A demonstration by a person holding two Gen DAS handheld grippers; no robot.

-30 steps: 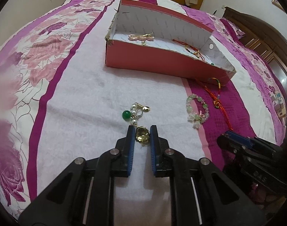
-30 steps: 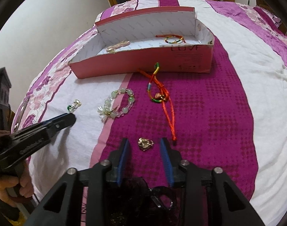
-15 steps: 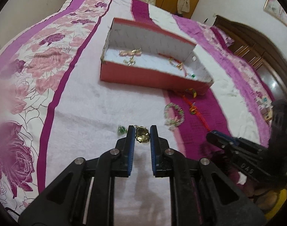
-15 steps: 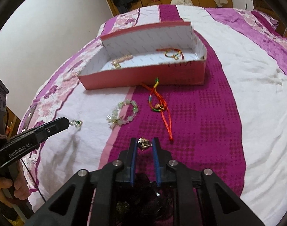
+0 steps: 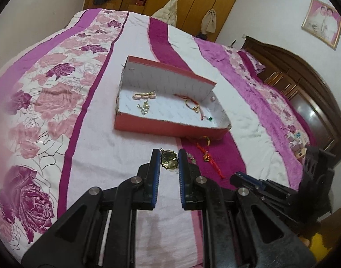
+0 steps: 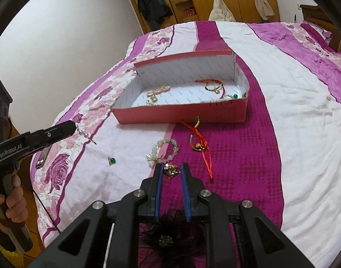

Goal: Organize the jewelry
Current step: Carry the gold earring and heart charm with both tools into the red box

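left gripper [image 5: 168,161]: closed on a gold pendant [image 5: 169,163], pinched at the pad tips, lifted off the bedspread [image 5: 125,156]; a short bead strand [image 6: 85,135] dangles from it in the right wrist view
right gripper [image 6: 171,171]: closed on a small gold charm [image 6: 171,170], also right at the tips, held above the magenta stripe
box [image 5: 170,131]: red, open, ahead of both grippers; already holds a pink clip [image 5: 144,95], a red cord bracelet [image 5: 192,106] and a few small bits
left on bed: green-bead bracelet [image 6: 165,150], red cord [image 6: 198,143], green bead earring [image 6: 112,160], all short of the box
risk 1: tip-only hold, so either piece may slip out on the way to the box
risk 2: dangling strand could snag the box's near wall or the fabric
risk 3: grippers are near each other, could bump over the box
pose: both point forward toward the box, tilted slightly down; left sits left of right, hand [image 6: 11,203] on its grip
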